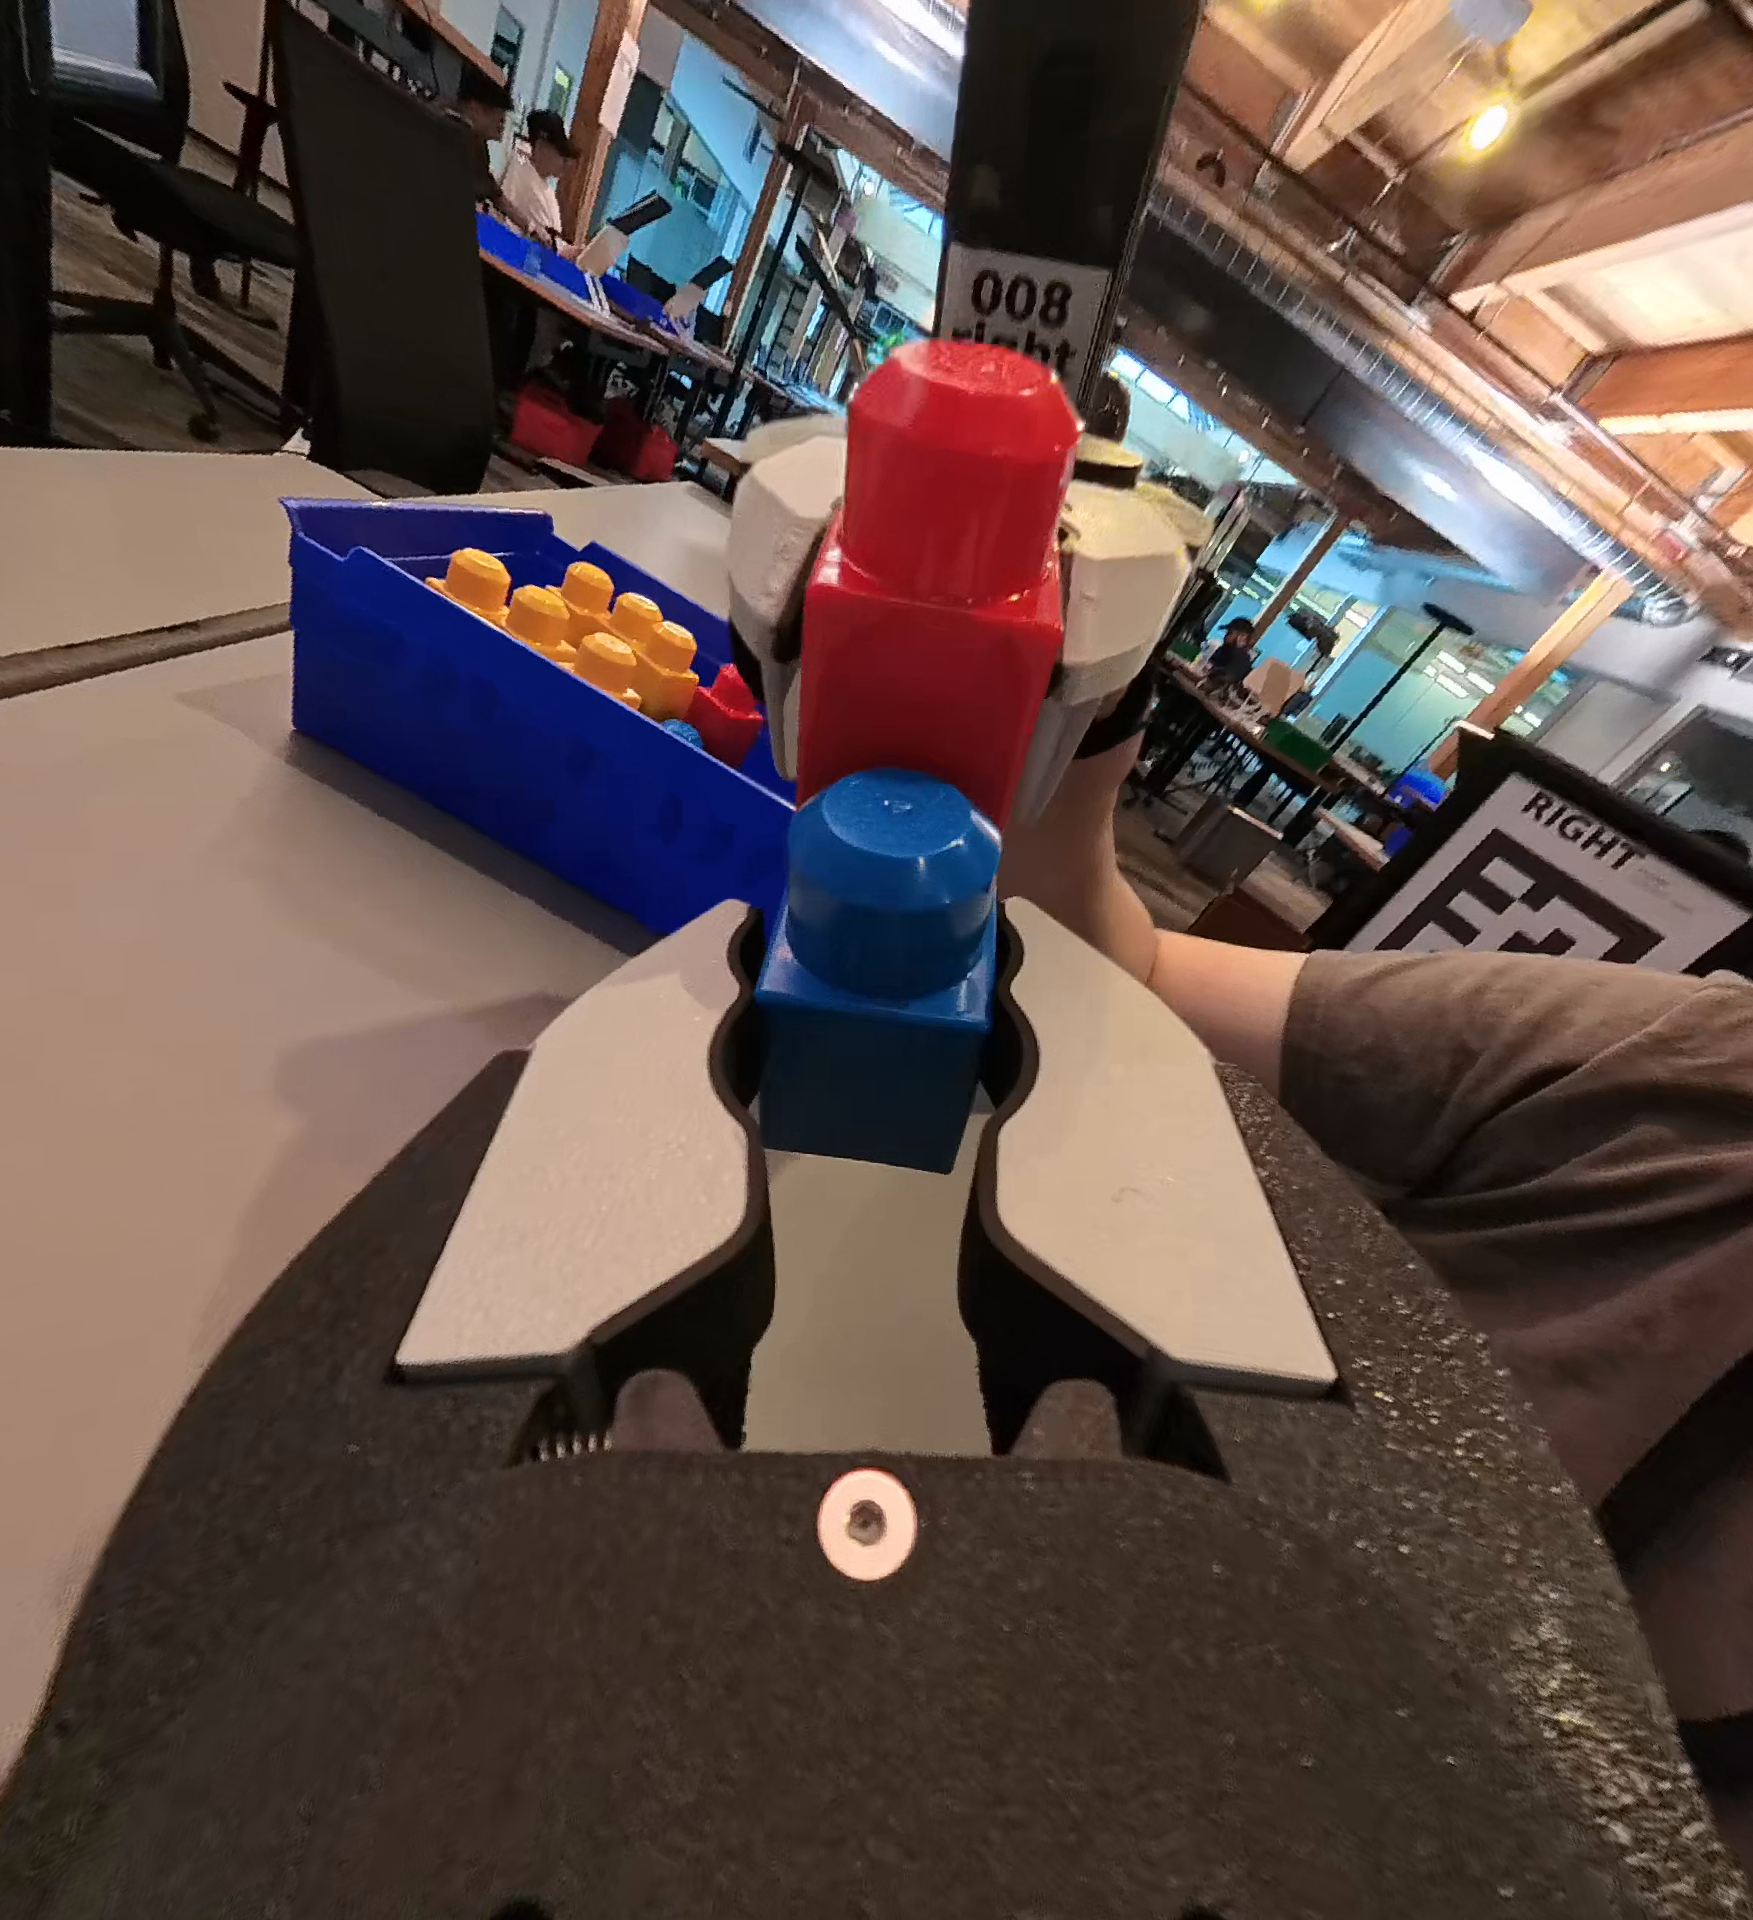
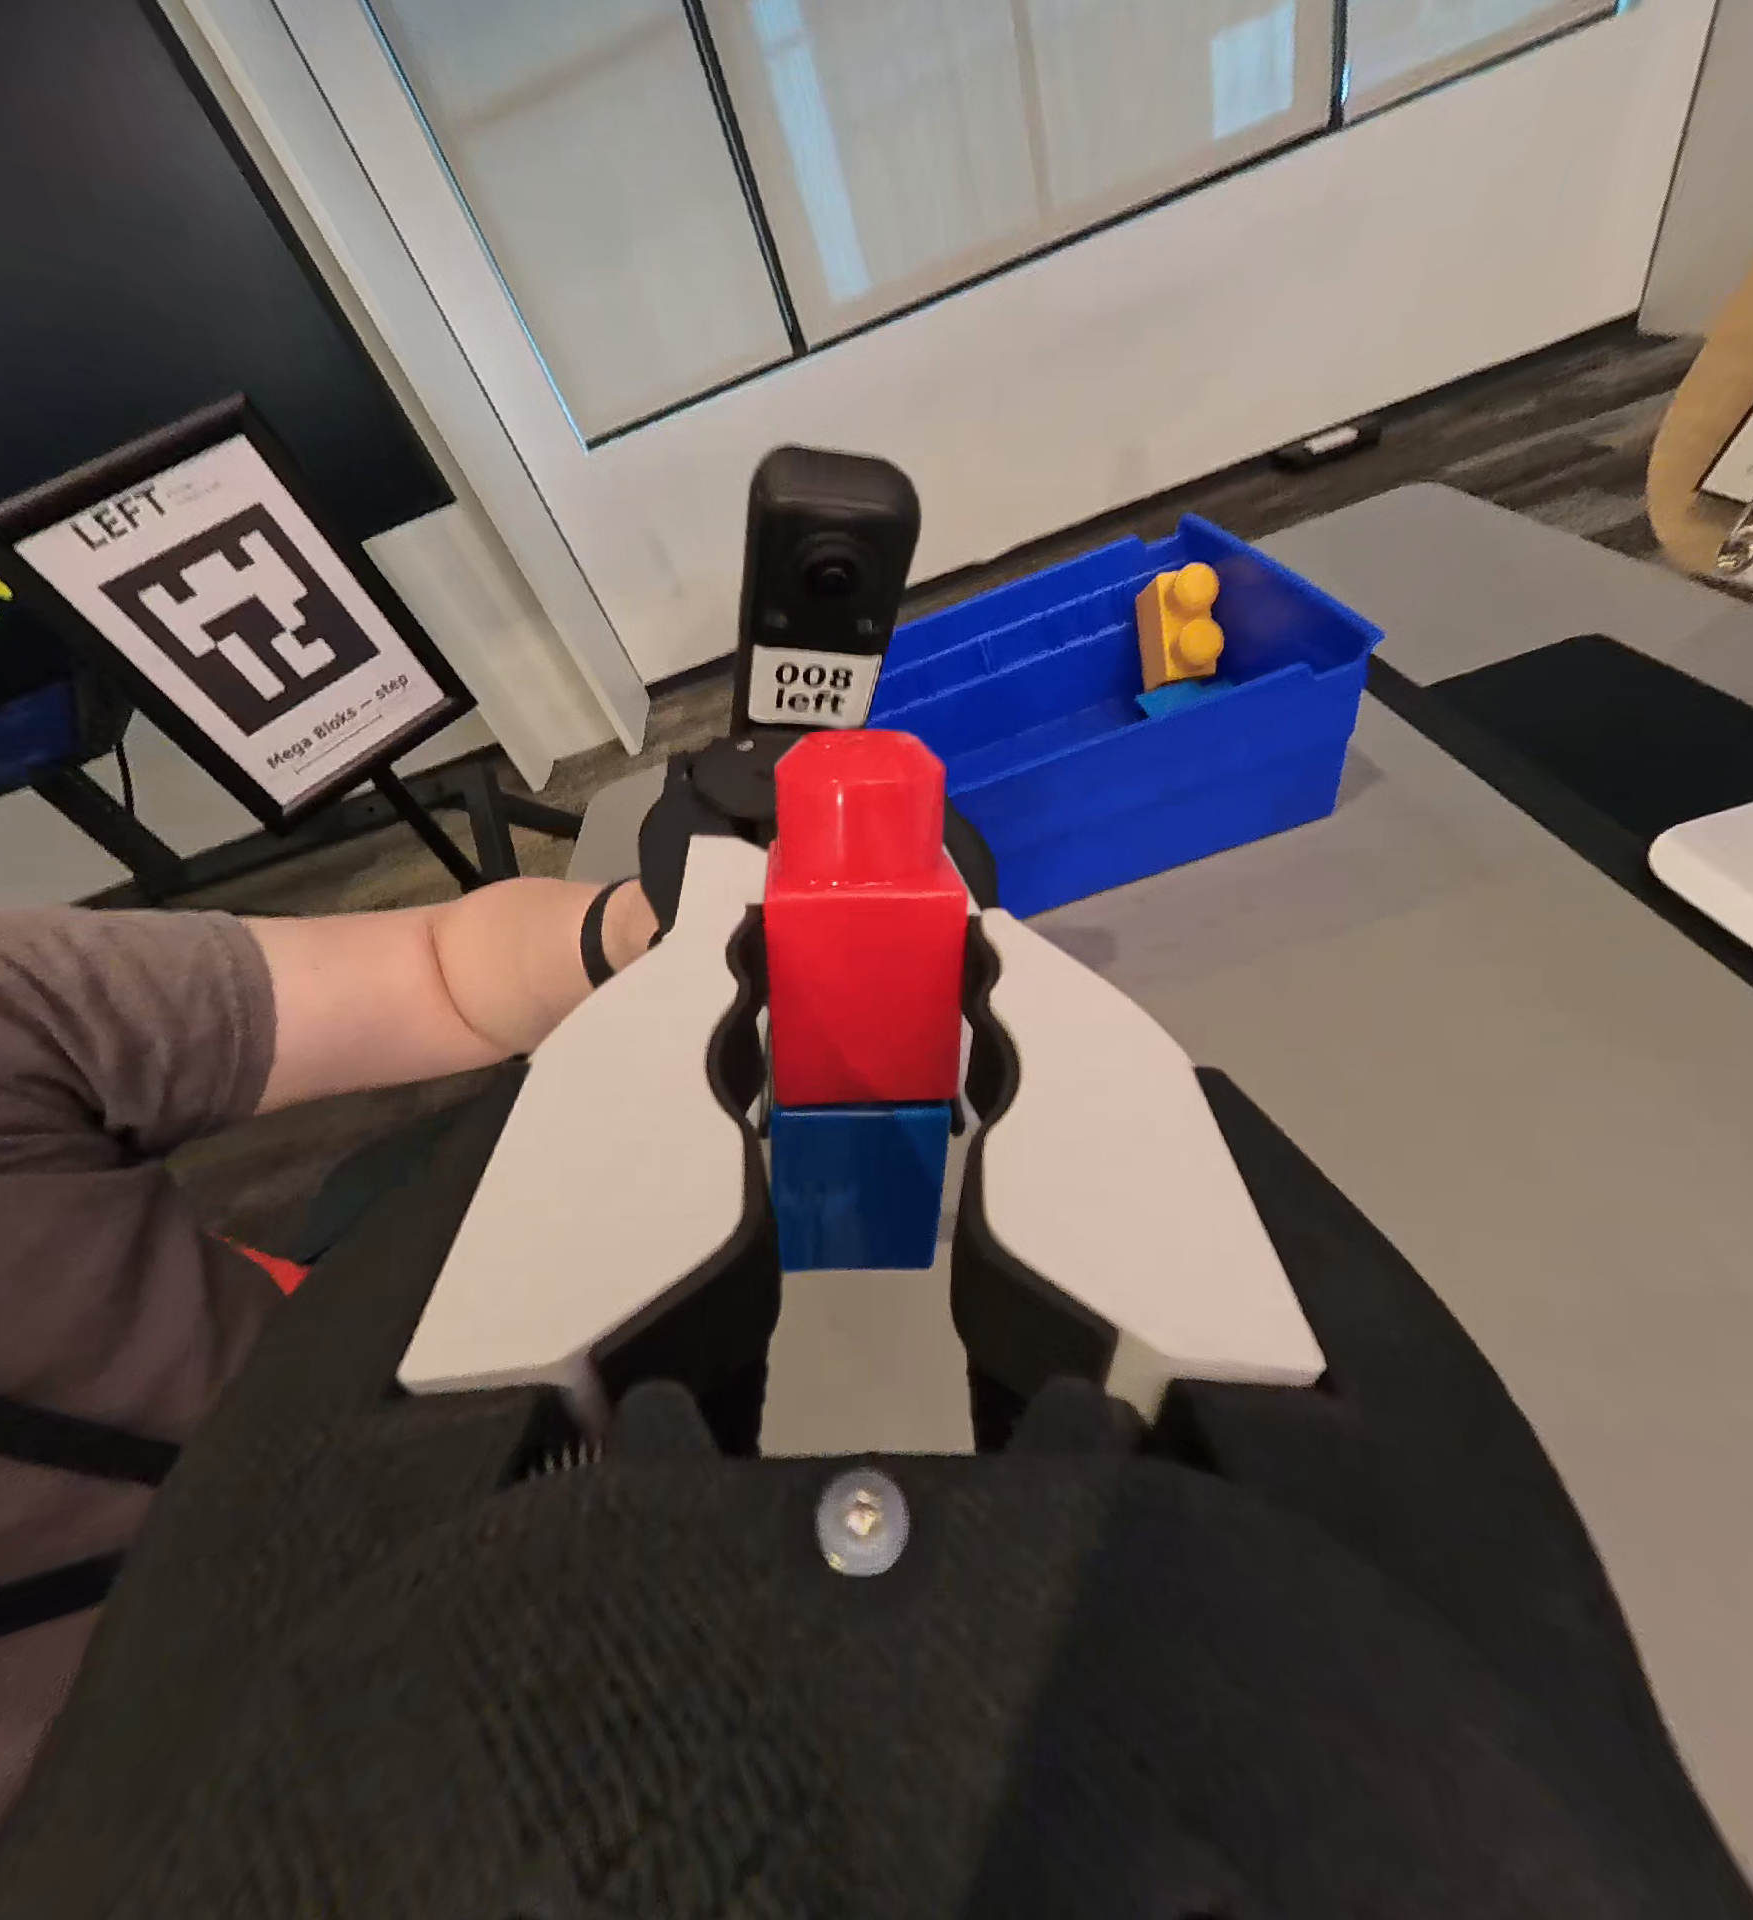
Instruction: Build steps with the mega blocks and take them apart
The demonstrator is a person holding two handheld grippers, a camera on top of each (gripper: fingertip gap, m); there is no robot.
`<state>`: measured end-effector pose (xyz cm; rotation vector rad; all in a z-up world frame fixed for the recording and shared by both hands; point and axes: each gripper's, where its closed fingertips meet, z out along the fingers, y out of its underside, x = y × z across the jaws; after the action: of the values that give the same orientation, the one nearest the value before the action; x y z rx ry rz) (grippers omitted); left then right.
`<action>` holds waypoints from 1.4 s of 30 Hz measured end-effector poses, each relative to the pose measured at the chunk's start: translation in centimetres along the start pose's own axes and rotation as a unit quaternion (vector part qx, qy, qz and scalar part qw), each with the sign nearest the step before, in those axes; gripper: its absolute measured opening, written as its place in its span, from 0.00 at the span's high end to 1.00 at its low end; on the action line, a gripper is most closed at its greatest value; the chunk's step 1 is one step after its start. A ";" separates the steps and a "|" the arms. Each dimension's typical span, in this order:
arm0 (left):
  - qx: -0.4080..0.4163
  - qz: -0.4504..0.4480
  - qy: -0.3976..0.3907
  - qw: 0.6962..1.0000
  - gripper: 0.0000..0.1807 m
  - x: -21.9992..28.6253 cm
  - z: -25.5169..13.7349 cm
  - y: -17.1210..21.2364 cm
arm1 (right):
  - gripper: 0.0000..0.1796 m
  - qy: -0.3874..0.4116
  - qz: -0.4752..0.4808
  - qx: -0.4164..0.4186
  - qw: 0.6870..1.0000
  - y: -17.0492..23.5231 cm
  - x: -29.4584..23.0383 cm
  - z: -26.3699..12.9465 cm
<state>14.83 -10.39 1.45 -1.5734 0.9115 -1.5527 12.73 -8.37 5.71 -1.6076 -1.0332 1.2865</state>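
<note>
So, quick rundown:
Left gripper (image 1: 877,1023): clenched on the blue block (image 1: 872,997), centre of the left wrist view.
Right gripper (image 2: 864,1013): clamped on the red block (image 2: 861,982), mid-frame in its own view.
Why: looks like one block each, so they can be pushed together or pulled apart. Can't tell which.
Blocks: touching, red partly over blue, above the table (image 1: 124,987).
Spares: yellow blocks (image 1: 581,623) in the blue bin (image 1: 498,727), upper left.

Two blocks (image 1: 887,966) are held between the two grippers, which face each other above the worktop (image 1: 124,935). A bin (image 1: 498,717) stands on the worktop beside them, with more blocks (image 1: 581,623) in it.
</note>
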 end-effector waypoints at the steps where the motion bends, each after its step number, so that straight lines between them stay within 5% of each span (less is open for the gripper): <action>1: 0.002 -0.006 0.002 1.000 0.78 0.0 0.0 0.0 | 0.80 -0.001 0.009 0.010 1.000 -0.1 0.1 0.0; 10: 0.022 -0.035 0.002 0.999 0.78 -0.8 -0.6 -0.4 | 0.79 -0.013 0.074 0.069 0.995 -0.1 1.2 0.6; 42: 0.003 -0.006 -0.016 1.000 0.78 -1.0 -1.3 -0.6 | 0.79 -0.009 0.033 0.079 0.996 0.0 0.9 0.9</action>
<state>13.51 -9.29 1.49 -1.5979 0.8789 -1.5327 11.94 -7.37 5.32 -1.5237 -0.8718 1.3938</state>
